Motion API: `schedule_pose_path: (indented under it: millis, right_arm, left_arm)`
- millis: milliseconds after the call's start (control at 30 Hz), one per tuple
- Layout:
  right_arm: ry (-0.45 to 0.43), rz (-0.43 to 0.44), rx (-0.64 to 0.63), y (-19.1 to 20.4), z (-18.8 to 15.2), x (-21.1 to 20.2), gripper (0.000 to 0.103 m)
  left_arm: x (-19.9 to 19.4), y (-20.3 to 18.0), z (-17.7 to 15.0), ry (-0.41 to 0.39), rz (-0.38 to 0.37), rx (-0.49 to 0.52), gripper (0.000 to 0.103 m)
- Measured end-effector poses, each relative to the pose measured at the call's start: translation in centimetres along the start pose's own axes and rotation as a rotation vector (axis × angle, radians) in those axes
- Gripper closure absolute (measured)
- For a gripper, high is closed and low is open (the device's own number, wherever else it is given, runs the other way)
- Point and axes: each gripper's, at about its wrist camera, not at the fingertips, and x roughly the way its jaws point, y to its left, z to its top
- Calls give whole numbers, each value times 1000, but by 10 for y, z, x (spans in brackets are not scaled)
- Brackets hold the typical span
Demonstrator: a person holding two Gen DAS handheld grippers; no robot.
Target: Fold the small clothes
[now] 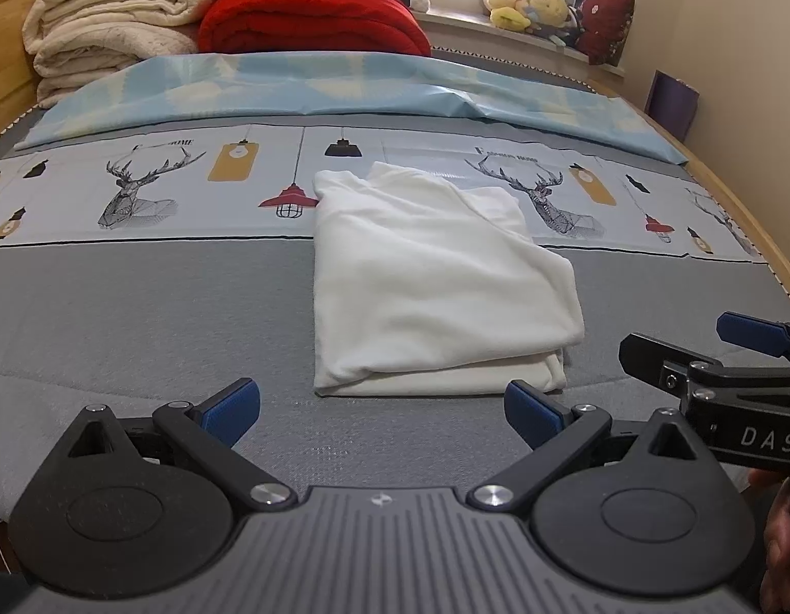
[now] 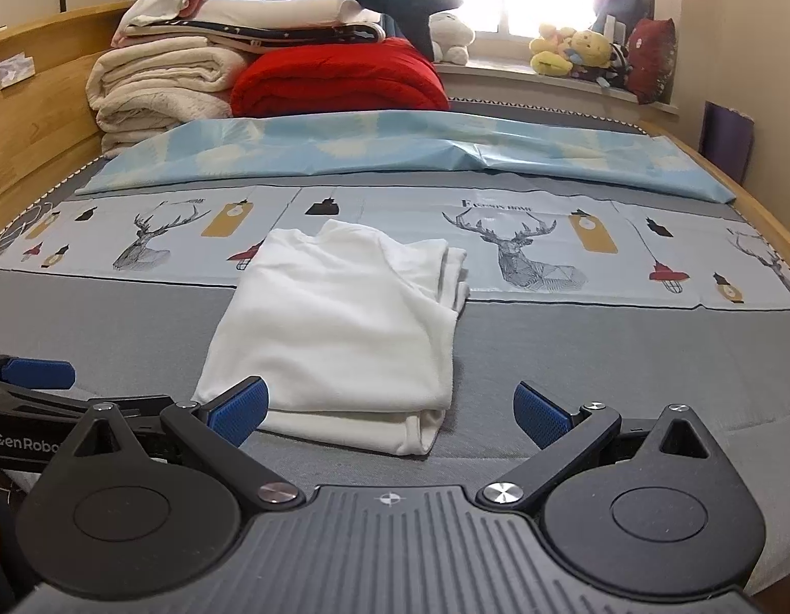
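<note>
A white soft-knit garment folded into a rough rectangle [image 1: 436, 281] lies flat on the grey woven mattress cover [image 1: 139, 317], its far end overlapping a pale printed sheet with deer and lantern drawings [image 1: 139, 189]. The left gripper [image 1: 379, 412] hovers just short of the garment's near edge, its blue-padded jaws spread wide and empty. The right gripper [image 2: 392, 412] sits just beside it, equally wide, its left pad [image 2: 241, 409] over the garment's near left corner; whether they touch, I cannot tell. Beyond the garment, well away from both tongs, a folded red quilt [image 2: 338, 82] rests beside stacked cream blankets [image 2: 159, 92].
</note>
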Motion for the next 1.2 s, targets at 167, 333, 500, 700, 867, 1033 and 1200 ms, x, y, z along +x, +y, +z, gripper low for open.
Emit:
schedule_pose_path:
  millis: [167,333,500,700,867,1033,1200]
  right_arm:
    - [2,6,0,0,1,1,2]
    - [3,7,4,1,1,1,2]
    - [6,9,6,1,1,2,2]
    - [7,10,8,1,2,2,2]
    - [7,12,8,0,2,2,2]
    - [8,12,8,-1,2,2,2]
    - [8,12,9,0,2,2,2]
  left_arm:
    - [1,1,0,1,-2,-1,1]
    - [1,1,1,1,-6,-2,1]
    - [2,3,0,3,-11,-2,1]
    - [2,3,0,3,-11,-2,1]
    - [2,3,0,3,-13,-3,1]
    - [2,2,-1,4,-15,-5,1]
    - [2,2,-1,5,-15,-7,1]
